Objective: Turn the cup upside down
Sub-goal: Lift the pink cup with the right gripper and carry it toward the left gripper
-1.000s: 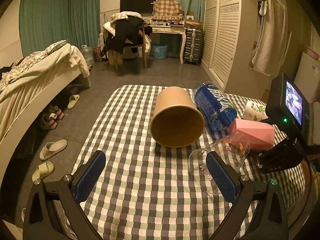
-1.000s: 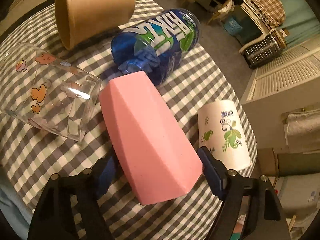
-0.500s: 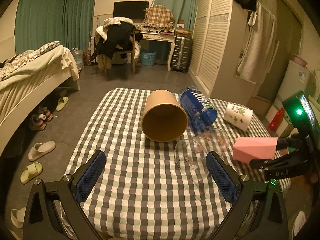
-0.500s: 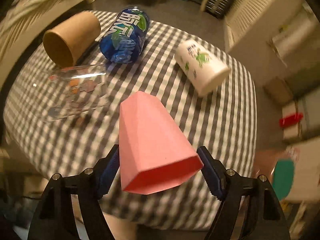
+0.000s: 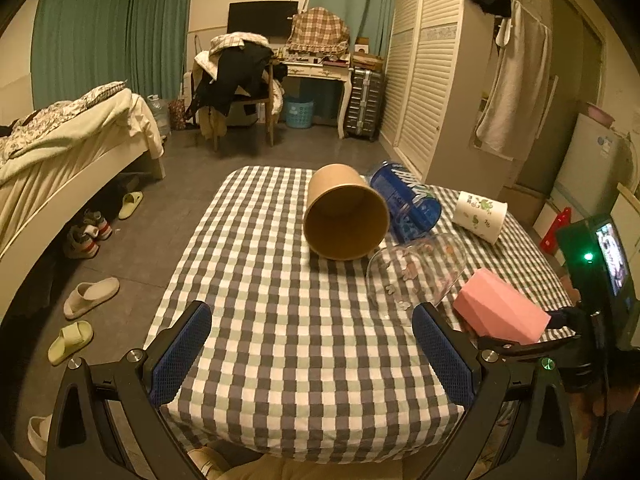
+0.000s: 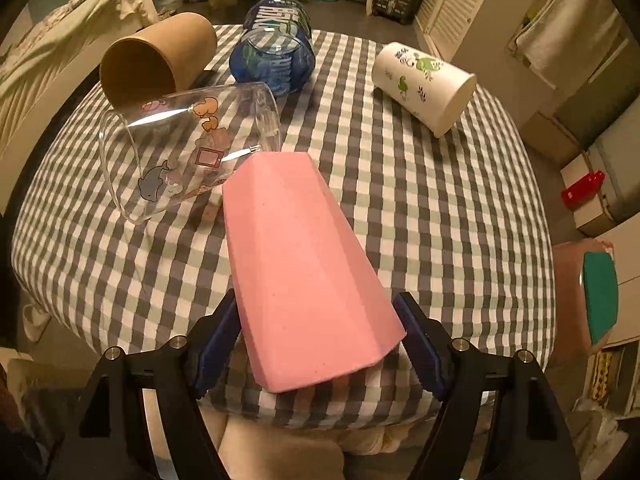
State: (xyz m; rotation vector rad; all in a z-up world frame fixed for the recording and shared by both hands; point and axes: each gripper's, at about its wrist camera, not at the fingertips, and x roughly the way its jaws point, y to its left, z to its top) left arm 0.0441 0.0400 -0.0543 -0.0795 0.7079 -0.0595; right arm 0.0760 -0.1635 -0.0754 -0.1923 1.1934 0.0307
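Observation:
My right gripper (image 6: 318, 340) is shut on a pink faceted cup (image 6: 304, 264), gripped at its wide rim end, narrow base pointing forward and tilted down over the checked table (image 6: 420, 208). In the left wrist view the pink cup (image 5: 500, 312) hangs tilted above the table's right front, held by the right gripper (image 5: 560, 324). My left gripper (image 5: 312, 356) is open and empty over the table's front edge.
A brown paper cup (image 5: 346, 216), a blue cup (image 5: 404, 204), a clear printed glass (image 6: 184, 148) and a white leafy cup (image 6: 424, 84) lie on their sides on the table. A bed (image 5: 60, 152) is at the left, a wardrobe (image 5: 432, 80) at the right.
The right gripper has swung the pink cup back over the table, its base now pointing forward and down. The left gripper has drawn back a little and stays open.

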